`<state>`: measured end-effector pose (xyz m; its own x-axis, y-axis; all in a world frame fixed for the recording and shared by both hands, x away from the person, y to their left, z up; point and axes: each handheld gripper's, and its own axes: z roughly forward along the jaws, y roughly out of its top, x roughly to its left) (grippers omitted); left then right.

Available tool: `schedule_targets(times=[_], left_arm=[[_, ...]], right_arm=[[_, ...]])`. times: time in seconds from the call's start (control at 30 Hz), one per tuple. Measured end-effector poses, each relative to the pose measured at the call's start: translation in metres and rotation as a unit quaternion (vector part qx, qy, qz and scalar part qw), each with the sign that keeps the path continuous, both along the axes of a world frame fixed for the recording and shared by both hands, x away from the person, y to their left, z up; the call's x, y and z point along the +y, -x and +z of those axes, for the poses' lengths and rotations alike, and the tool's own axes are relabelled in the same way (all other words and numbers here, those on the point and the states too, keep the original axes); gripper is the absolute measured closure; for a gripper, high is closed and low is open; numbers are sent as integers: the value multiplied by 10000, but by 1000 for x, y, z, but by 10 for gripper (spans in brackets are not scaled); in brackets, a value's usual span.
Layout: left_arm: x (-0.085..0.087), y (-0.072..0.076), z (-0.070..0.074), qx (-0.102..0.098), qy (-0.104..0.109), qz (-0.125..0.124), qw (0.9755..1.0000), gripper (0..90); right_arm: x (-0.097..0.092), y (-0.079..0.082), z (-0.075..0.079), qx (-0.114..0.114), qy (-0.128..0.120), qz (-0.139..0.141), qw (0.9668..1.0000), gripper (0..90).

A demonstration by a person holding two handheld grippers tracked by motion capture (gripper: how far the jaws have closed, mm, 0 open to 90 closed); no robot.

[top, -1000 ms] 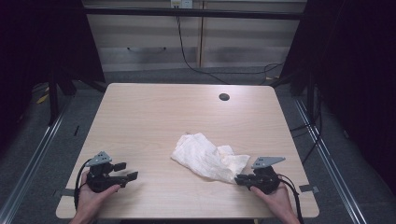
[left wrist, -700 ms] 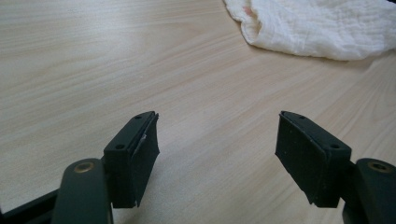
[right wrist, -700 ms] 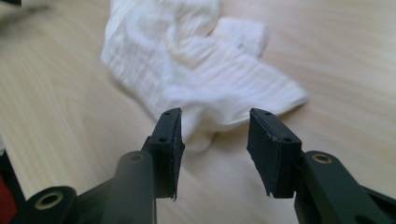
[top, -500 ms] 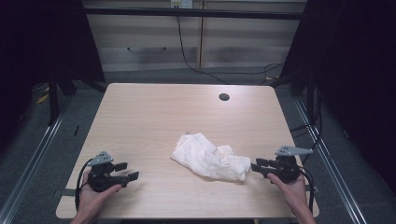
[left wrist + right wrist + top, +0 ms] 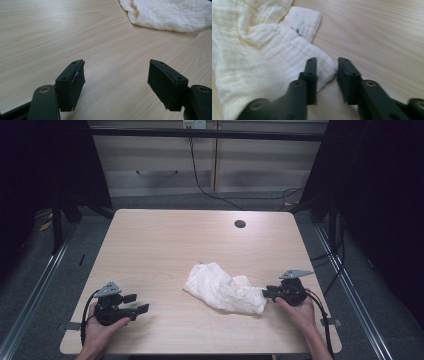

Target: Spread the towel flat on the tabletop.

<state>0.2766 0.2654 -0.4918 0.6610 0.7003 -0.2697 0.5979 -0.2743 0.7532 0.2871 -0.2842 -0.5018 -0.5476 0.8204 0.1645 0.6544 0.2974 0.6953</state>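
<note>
From above, the crumpled white muslin cloth (image 5: 223,293) lies right of centre on the pale wooden table (image 5: 165,245); your right gripper (image 5: 269,294) meets its corner. Your left gripper (image 5: 116,82) waits, jaws wide and empty. In the right gripper view the jaws, just closing, straddle that corner, not yet pinching: push deeper first.

Light wooden table (image 5: 165,250), round dark hole (image 5: 240,224), cables (image 5: 200,175) behind

This is looking like a lab or recording room. A bare wood-grain surface (image 5: 165,250) with a cable hole (image 5: 240,224) is standing on grey carpet (image 5: 35,285), dark curtains (image 5: 380,195) are hanging at both sides, cables (image 5: 210,185) are trailing past pale cabinets (image 5: 160,170), and metal rails (image 5: 40,285) are running along the floor.
</note>
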Motion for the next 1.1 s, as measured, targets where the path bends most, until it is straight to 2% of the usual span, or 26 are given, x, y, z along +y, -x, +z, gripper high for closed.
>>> schedule_targets(times=[0.07,0.1,0.2,0.33,0.4,0.5,0.6,0.67,0.7,0.73,0.77,0.8,0.87,0.9,0.93,0.97,1.0,1.07,1.1], left_arm=[[-2,-1,0,9,38,-11,10000,296],[-3,-1,1,15,18,-24,10000,296],[-7,-2,3,7,57,-67,10000,295],[-17,-10,15,-59,151,-213,9996,318],[-26,-19,23,-129,168,-331,9992,344],[-44,-37,35,-219,249,-479,9983,374],[-69,-55,40,-199,405,-752,9962,435],[-91,-64,36,-77,388,-934,9948,460],[-91,-64,36,-77,388,-934,9948,474],[-109,-72,26,51,265,-1084,9937,484],[-115,-76,21,107,242,-1163,9929,515],[-120,-79,15,163,201,-1147,9931,537],[-126,-85,6,333,185,-1145,9927,542],[-126,-85,6,333,185,-1145,9927,535],[-130,-88,-1,426,114,-1086,9931,522],[-130,-88,-1,426,114,-1086,9931,520],[-135,-88,-5,452,-17,-1094,9930,527],[-138,-87,-7,421,-96,-1210,9917,580],[-139,-85,-7,372,-118,-1271,9911,634]], right_arm=[[3,1,0,11,68,42,10000,817],[3,0,0,42,12,103,9999,849],[3,0,1,85,-65,133,9999,871],[3,-2,8,-20,-249,125,9996,874],[4,-2,9,-37,-328,158,9993,874],[4,-2,9,-49,-314,190,9993,874],[5,-1,10,-54,-378,199,9991,873],[7,-1,10,-49,-362,239,9990,874],[7,-1,10,-49,-362,239,9990,874],[8,-1,10,-100,-374,283,9988,874],[8,0,10,-93,-384,267,9989,873],[8,1,11,-90,-403,259,9988,874],[8,2,12,-119,-425,264,9987,873],[8,2,12,-119,-425,264,9987,873],[8,3,13,-126,-434,271,9986,874],[8,3,13,-126,-434,271,9986,874],[8,2,13,-142,-436,294,9985,874],[8,3,13,-128,-437,283,9986,874],[8,2,13,-138,-442,292,9985,874]])
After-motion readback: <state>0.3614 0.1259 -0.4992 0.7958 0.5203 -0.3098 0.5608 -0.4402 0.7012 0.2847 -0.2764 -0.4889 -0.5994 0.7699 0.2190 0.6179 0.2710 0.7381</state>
